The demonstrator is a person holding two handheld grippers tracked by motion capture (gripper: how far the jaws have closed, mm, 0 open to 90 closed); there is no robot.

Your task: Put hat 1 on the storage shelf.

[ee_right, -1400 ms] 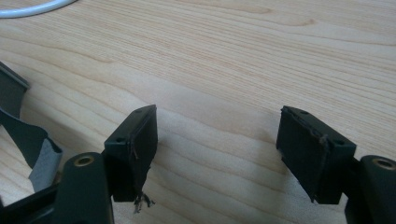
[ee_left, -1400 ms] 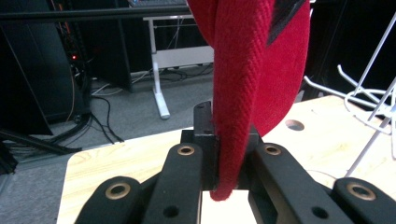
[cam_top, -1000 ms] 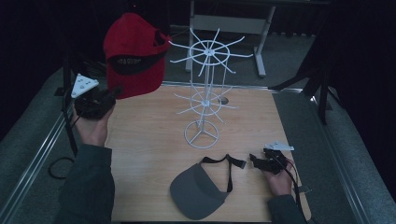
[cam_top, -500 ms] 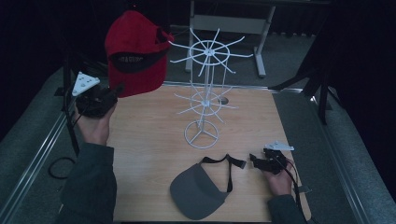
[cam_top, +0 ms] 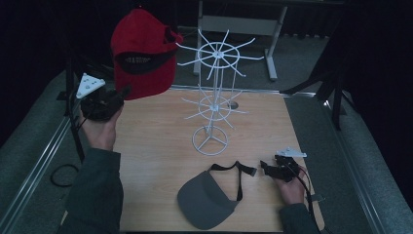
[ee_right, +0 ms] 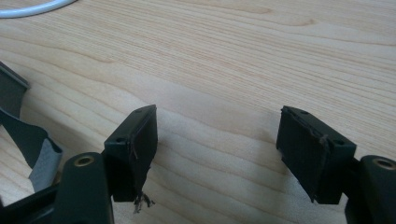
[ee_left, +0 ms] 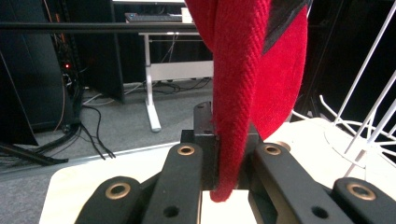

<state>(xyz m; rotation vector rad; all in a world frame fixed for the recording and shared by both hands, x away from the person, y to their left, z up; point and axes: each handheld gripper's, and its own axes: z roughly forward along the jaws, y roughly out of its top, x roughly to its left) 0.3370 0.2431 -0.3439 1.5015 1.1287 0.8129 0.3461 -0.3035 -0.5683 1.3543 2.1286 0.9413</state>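
**Red cap held up at far left, grey visor lying on desk**

Left hand-held gripper is raised over the far-left corner of the wooden desk, held in the person's left hand. Its jaws are clamped on an edge of the red baseball cap; in the left gripper view the red twill fabric runs down between the two black jaws, pinched there. The cap hangs in the air above the gripper, opening and dark underside of the brim facing the camera, just left of the white wire display rack. Whether cap and top-tier spokes touch, cannot tell.

The rack stands upright mid-desk on a ring base, with two tiers of radiating wire arms, the upper wider than the lower.

Right hand-held gripper rests low at the near-right of the desk, in the person's right hand, grey plate on top, cable trailing toward the near edge. Its jaws stand wide apart with bare wood between them in the right gripper view; nothing gripped.

Grey sun visor lies flat at the near-centre of the desk, brim toward the near edge, its black strap looping toward the right gripper. The strap end lies just left of the right gripper's jaws, not touching them.
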